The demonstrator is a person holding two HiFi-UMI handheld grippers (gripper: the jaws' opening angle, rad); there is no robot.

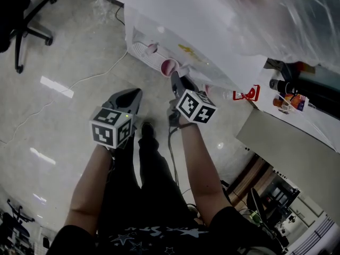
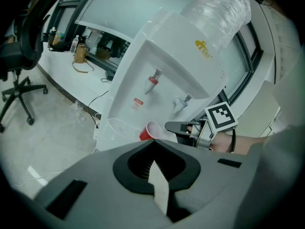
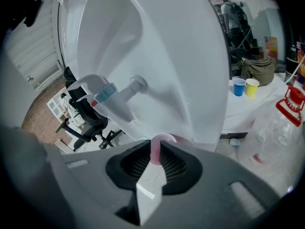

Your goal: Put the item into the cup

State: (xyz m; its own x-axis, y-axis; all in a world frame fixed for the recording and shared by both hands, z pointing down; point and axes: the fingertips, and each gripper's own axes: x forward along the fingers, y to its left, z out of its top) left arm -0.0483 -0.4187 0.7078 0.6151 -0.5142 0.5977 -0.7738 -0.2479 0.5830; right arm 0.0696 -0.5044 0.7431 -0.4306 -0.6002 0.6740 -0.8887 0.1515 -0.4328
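A red plastic cup [image 1: 169,67] hangs in front of a white water dispenser [image 1: 186,33], just over its drip grille [image 1: 141,50]. My right gripper [image 1: 175,80] is shut on the cup's rim; in the right gripper view the pink rim [image 3: 156,149] sits pinched between the jaws of the right gripper [image 3: 156,146], below the blue tap [image 3: 113,97]. From the left gripper view the cup [image 2: 150,130] lies tilted, its mouth facing me, with the right gripper [image 2: 177,127] beside it. My left gripper [image 2: 153,142] is shut on nothing, lower and to the left [image 1: 137,93].
The dispenser has a red tap [image 2: 153,78] and a second tap [image 2: 181,102], with a large water bottle [image 2: 217,8] on top. An office chair [image 1: 21,20] stands at the far left, and a cable [image 1: 95,76] runs over the floor. Blue [image 3: 239,86] and yellow [image 3: 251,87] cups stand on a distant table.
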